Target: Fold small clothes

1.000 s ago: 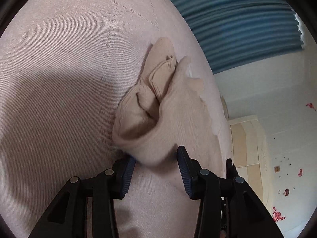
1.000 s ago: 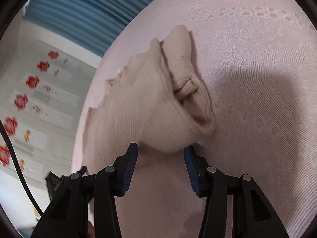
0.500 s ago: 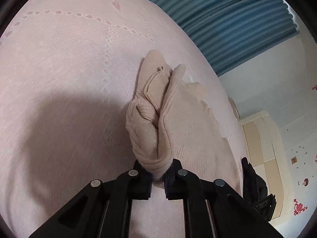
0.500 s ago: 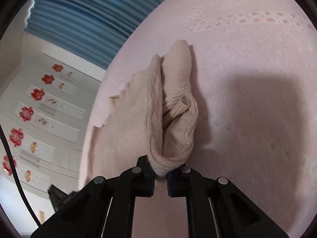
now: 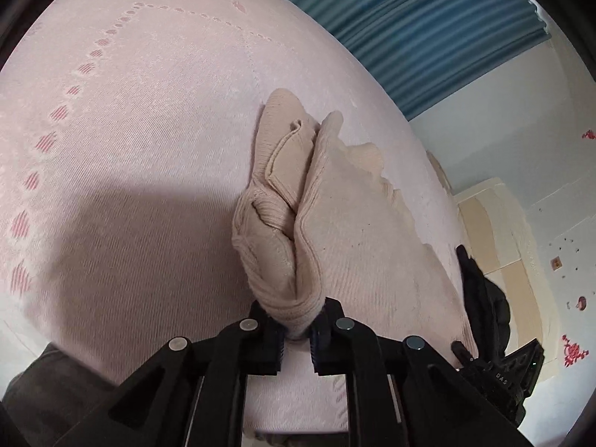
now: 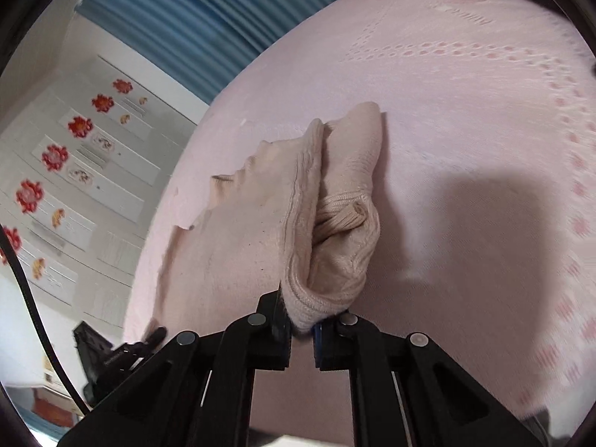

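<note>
Now we angle both grippers downward, our left gripper (image 5: pixel 298 329) and right gripper (image 6: pixel 301 329) each pinching a near edge of the beige knit garment (image 5: pixel 335 238), bunched on the pink bedspread (image 5: pixel 130 130) before blue curtains (image 5: pixel 428 29).

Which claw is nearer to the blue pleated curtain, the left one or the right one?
Cannot tell. The left claw sees the blue pleated curtain upper right; the right claw sees it upper left. Both grip the beige knitted garment equally far from it.

Both the left hand-held gripper (image 5: pixel 298 329) and the right (image 6: pixel 302 329) closed on the beige garment's (image 5: pixel 335 231) edge, lifting it.
</note>
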A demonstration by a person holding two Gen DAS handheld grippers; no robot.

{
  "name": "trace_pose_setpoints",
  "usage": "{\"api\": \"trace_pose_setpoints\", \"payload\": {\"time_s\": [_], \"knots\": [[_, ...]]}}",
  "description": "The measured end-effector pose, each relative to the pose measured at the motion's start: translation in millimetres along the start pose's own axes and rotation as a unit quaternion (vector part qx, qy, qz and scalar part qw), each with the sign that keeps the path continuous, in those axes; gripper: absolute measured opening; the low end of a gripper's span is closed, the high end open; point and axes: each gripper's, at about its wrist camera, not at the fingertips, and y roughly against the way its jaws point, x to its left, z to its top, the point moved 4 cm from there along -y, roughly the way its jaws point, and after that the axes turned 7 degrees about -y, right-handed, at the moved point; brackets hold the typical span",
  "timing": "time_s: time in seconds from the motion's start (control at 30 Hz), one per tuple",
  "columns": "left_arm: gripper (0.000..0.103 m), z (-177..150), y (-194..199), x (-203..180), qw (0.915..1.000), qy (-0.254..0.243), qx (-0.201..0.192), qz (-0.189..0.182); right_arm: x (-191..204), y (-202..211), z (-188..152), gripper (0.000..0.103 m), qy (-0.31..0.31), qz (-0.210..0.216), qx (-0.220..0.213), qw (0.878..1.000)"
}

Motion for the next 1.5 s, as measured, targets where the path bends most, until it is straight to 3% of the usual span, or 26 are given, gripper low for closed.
{"api": "trace_pose_setpoints", "payload": {"time_s": [0.07,0.13,0.23,0.33,0.53,0.7,0.73,0.77,0.83,0.9,1.1,1.17,1.33,1.5], "knots": [[0.028,4.4,3.8,-1.1,0.9989,-0.021,-0.006,0.042,0.6,10.4,-6.3,0.019,0.015,-0.026,-0.009,1.000],[0.030,7.2,10.3,-2.8,0.9961,-0.041,-0.013,0.077,5.8,21.5,-6.2,0.033,0.041,-0.061,-0.031,0.997],[0.032,24.4,19.4,-8.6,0.9921,-0.062,-0.047,0.099,26.4,39.4,-2.5,0.041,0.104,-0.087,-0.087,0.987],[0.032,51.2,12.4,-26.9,0.9889,-0.097,-0.054,0.098,48.7,29.4,12.6,0.041,0.140,-0.105,-0.098,0.980],[0.032,115.8,-34.2,-71.7,0.9869,-0.143,-0.044,0.061,90.9,-29.5,61.9,0.041,0.147,-0.100,-0.085,0.980],[0.031,139.6,-89.1,-73.5,0.9843,-0.140,-0.021,0.106,92.3,-85.5,90.0,0.041,0.140,-0.139,-0.070,0.978],[0.027,136.7,-94.1,-70.0,0.9833,-0.140,-0.014,0.116,83.0,-97.3,93.7,0.041,0.134,-0.152,-0.071,0.977],[0.009,134.2,-96.9,-63.8,0.9817,-0.141,-0.012,0.127,74.4,-105.6,94.8,0.041,0.129,-0.164,-0.068,0.976],[0.008,132.9,-103.0,-51.1,0.9800,-0.139,-0.016,0.142,54.5,-118.4,94.2,0.036,0.113,-0.183,-0.052,0.975],[0.008,134.7,-100.3,-42.7,0.9852,-0.118,-0.019,0.123,48.6,-119.8,99.3,0.029,0.101,-0.188,-0.057,0.975],[0.010,137.4,-101.7,-32.3,0.9938,-0.080,-0.011,0.076,51.8,-118.6,100.9,0.029,0.114,-0.200,-0.071,0.970],[0.016,136.5,-99.9,-34.5,0.9943,-0.083,-0.008,0.067,58.4,-112.0,96.2,0.030,0.122,-0.197,-0.076,0.970],[0.024,133.7,-91.0,-42.3,0.9927,-0.103,-0.016,0.061,96.2,-91.8,52.1,0.037,0.159,-0.113,-0.055,0.979],[0.028,134.7,-81.8,-43.0,0.9920,-0.108,-0.030,0.058,128.4,-101.6,12.6,0.037,0.211,-0.122,-0.029,0.969]]}}
